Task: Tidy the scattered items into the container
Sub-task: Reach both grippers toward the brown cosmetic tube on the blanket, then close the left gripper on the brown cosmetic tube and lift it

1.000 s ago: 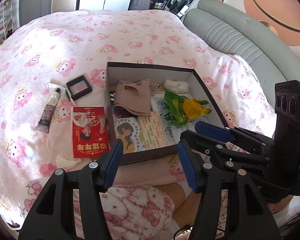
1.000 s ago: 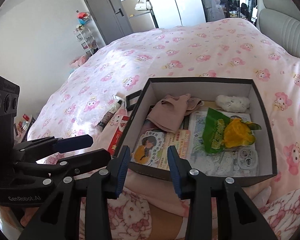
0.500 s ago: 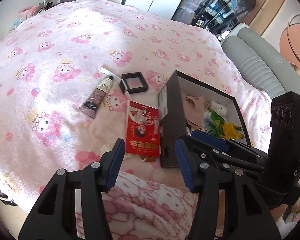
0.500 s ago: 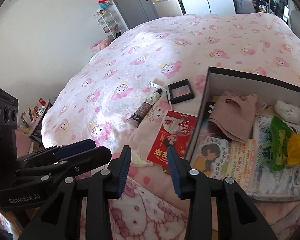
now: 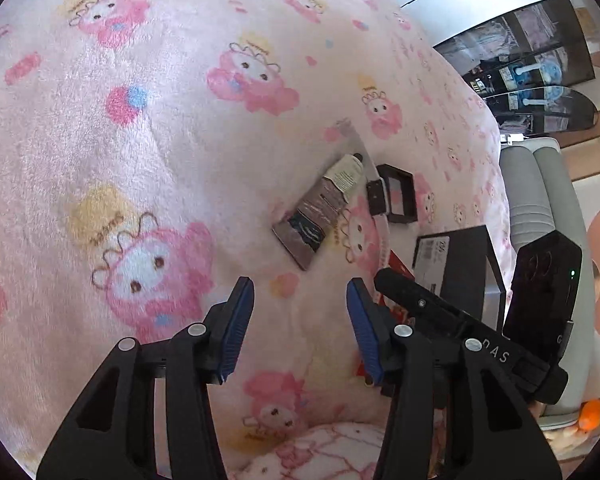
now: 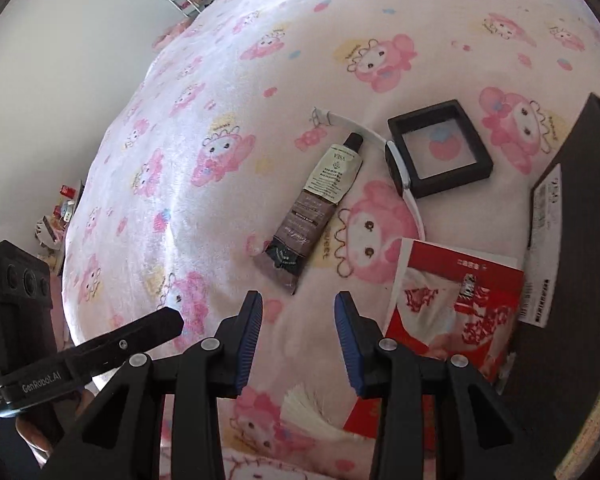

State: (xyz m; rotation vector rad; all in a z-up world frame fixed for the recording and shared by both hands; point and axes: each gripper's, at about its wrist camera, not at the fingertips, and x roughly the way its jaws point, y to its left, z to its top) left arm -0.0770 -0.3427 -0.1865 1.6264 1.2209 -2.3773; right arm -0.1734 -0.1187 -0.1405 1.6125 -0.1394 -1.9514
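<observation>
We have both tools low over the pink cartoon-print blanket (image 6: pixel 228 128), beside the dark box (image 6: pixel 572 240) that serves as the container, because the loose items lie just outside its wall. In the right wrist view the box fills the 3 o'clock edge, its labelled side facing us.

From the right gripper (image 6: pixel 298 338), the brown-and-cream tube (image 6: pixel 320 204) lies at 12 o'clock, cap pointing away, its crimped end near our fingertips but not between them. The black square frame (image 6: pixel 440 150) sits at 1 o'clock, with a thin white strap (image 6: pixel 398 168) curving between tube and frame. The red packet (image 6: pixel 452 308) lies at 2 to 3 o'clock, its far edge against the box wall, a pale tassel (image 6: pixel 312 410) spilling out near its lower corner.

Our right gripper's jaws stand parted with nothing between the blue pads. Our left gripper (image 5: pixel 300 324) has just been narrowing its jaws, yet the pads are apart and only blanket shows in the gap. From it, the tube (image 5: pixel 324 208) is at 12 to 1 o'clock, the frame (image 5: pixel 396 194) beyond it, and the box (image 5: pixel 460 264) at 3 o'clock.

Both tools pitch steeply down toward the bedding, side by side, each one's body showing at the other view's edge. We judge the tube the likeliest next pick, as it lies straight ahead of both.
</observation>
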